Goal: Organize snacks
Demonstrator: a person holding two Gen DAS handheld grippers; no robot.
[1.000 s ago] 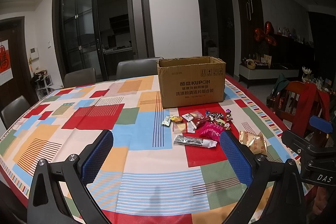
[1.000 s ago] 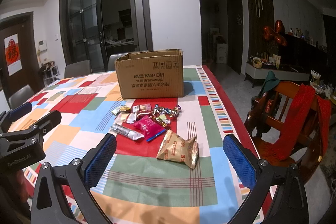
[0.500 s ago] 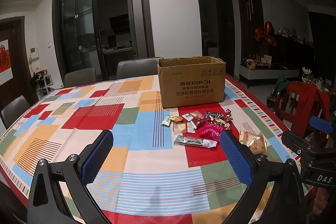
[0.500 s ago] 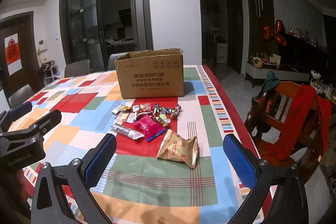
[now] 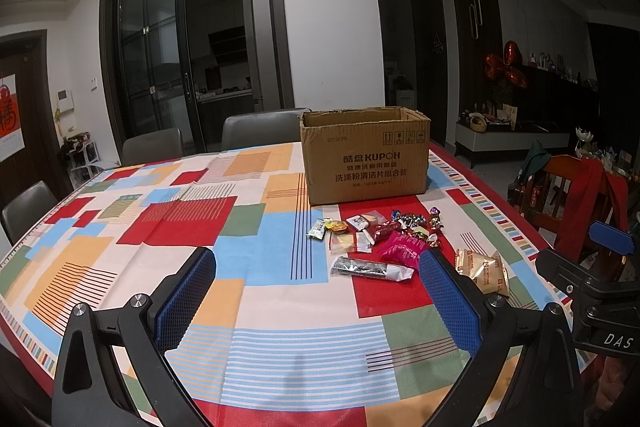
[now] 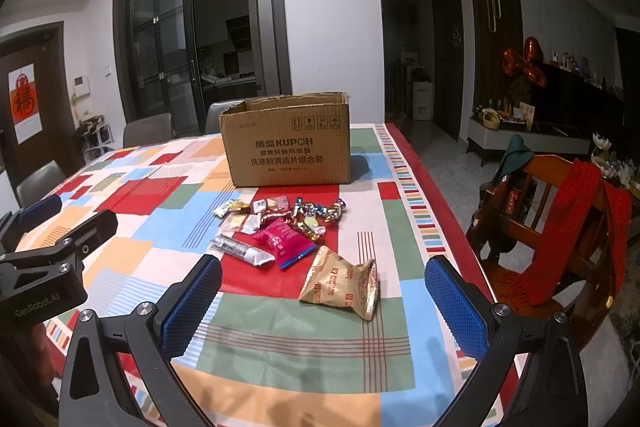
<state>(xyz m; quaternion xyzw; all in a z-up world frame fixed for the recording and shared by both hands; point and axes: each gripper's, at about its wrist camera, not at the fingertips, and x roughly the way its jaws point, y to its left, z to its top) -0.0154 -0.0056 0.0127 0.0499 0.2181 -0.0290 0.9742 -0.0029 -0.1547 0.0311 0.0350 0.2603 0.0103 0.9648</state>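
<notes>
I think the task is at its very start; nothing looks sorted yet. All the snacks lie on the tablecloth [image 6: 304, 363] in a loose group in front of the cardboard box [image 6: 286, 147], and none of them I can see inside it, though the inside of the box is hidden from me.

My left gripper [image 5: 316, 301] is wide open and holds nothing. My right gripper [image 6: 324, 301] is also wide open and empty. Both hang above the near part of the table, apart from the snacks.

The gold biscuit bag [image 6: 342, 285] lies nearest to my right gripper, a little apart from the others. Behind it are the pink packet [image 6: 280, 239] and the silver packet [image 6: 240, 249], close together. Further back, near the box, there is a small pile of wrapped candies [image 6: 316, 213] and some little flat packets [image 6: 236, 215].

So everything is left to do: each snack must be picked up and put, I suppose, into the box. I would judge the gold bag the easiest first one for my right side.
</notes>
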